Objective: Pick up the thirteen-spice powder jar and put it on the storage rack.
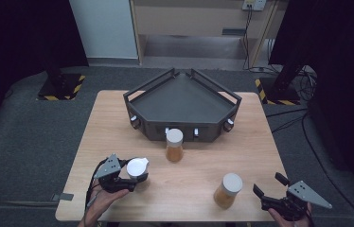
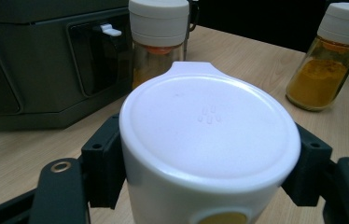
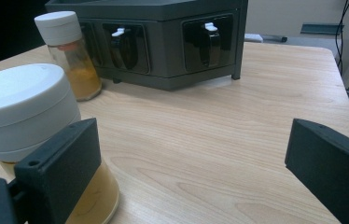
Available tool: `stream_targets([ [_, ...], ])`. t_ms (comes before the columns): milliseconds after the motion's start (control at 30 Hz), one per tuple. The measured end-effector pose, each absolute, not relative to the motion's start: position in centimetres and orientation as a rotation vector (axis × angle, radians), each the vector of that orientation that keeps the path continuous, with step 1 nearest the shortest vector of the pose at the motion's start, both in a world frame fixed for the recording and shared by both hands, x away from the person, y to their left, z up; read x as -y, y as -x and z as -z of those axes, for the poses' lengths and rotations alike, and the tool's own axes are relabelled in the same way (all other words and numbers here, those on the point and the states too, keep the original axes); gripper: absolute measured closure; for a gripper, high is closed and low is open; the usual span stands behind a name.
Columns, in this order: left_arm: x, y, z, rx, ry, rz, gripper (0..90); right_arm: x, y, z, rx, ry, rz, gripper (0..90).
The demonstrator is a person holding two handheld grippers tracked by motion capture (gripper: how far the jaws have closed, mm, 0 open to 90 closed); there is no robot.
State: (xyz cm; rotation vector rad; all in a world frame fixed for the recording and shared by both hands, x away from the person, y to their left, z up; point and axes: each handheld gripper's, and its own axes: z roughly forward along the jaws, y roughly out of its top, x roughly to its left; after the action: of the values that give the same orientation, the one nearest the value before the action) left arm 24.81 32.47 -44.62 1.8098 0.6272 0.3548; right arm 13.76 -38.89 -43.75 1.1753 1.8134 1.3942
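Note:
Three white-capped jars of orange-yellow powder are on the wooden table (image 1: 199,163). My left gripper (image 1: 136,176) is shut on one jar (image 1: 137,165) at the front left. In the left gripper view its flip lid (image 2: 210,126) sits between the two black pads (image 2: 101,168). A second jar (image 1: 174,145) stands upright in front of the dark tray (image 1: 156,97). The third jar (image 1: 228,190) stands at the front right. My right gripper (image 1: 268,184) is open just right of it. In the right gripper view this jar (image 3: 23,112) is beside the left jaw, outside the gap of the right gripper (image 3: 196,172).
The dark angular tray stands on short legs at the back middle of the table, with white-tipped latches (image 3: 210,28) on its front face (image 3: 163,51). Bare wood lies between the jars and at the right side (image 3: 256,116). Black stands and cables are on the floor behind.

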Motion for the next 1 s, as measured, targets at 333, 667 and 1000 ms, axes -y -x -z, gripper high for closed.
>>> stream_targets([
  [333,-32.7,-24.7,45.0,-0.634,-1.789,-0.358,28.8,38.9,-13.7,43.7,-1.812,-1.176,-1.396,3.5],
  [667,-32.9,-24.8,44.6,-0.616,-1.797,-0.354,28.9,38.9,-13.8,43.8,-1.813,-1.176,-1.397,3.5],
  [1000,-33.1,-25.0,43.2,-0.586,-1.797,-0.351,28.9,38.9,-13.8,43.7,-1.814,-1.177,-1.396,3.5],
])
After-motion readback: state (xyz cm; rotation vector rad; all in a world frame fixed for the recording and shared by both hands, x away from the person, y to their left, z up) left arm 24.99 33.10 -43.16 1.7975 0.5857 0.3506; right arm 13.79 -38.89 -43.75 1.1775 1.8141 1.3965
